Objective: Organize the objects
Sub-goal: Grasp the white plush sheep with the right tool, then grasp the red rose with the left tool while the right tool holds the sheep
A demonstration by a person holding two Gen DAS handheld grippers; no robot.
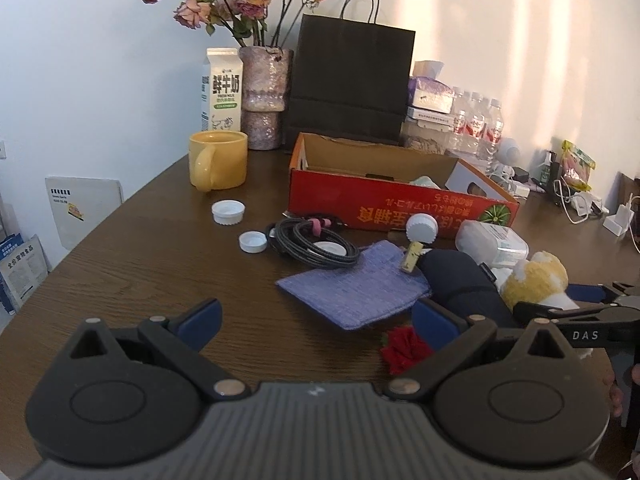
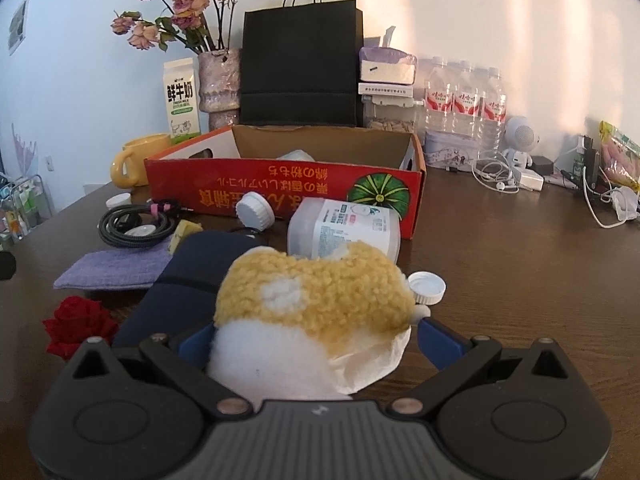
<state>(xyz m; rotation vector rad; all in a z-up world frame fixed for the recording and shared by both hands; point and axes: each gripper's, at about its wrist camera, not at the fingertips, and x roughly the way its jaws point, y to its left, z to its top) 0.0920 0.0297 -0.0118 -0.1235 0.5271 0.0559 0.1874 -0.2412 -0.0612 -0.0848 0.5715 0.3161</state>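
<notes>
A yellow and white plush toy (image 2: 316, 300) lies on a white tissue (image 2: 372, 364) between the fingers of my right gripper (image 2: 318, 342). The jaws stand wide, open around the toy. My left gripper (image 1: 318, 320) is open with nothing in it, low over the brown table (image 1: 160, 264). Just ahead of it lies a purple cloth (image 1: 352, 288). A red rose (image 1: 404, 348) sits by its right finger (image 1: 434, 318). A dark blue case (image 2: 192, 276) lies left of the toy. Behind stands the open red cardboard box (image 2: 280, 192).
A white bottle (image 2: 344, 228) lies on its side before the box, with several loose white caps (image 1: 228, 212) around. A coiled black cable (image 1: 312, 240), yellow mug (image 1: 218, 164), milk carton (image 1: 222, 88), flower vase (image 1: 264, 96), black bag (image 2: 300, 68) and water bottles (image 2: 464, 96) stand further back.
</notes>
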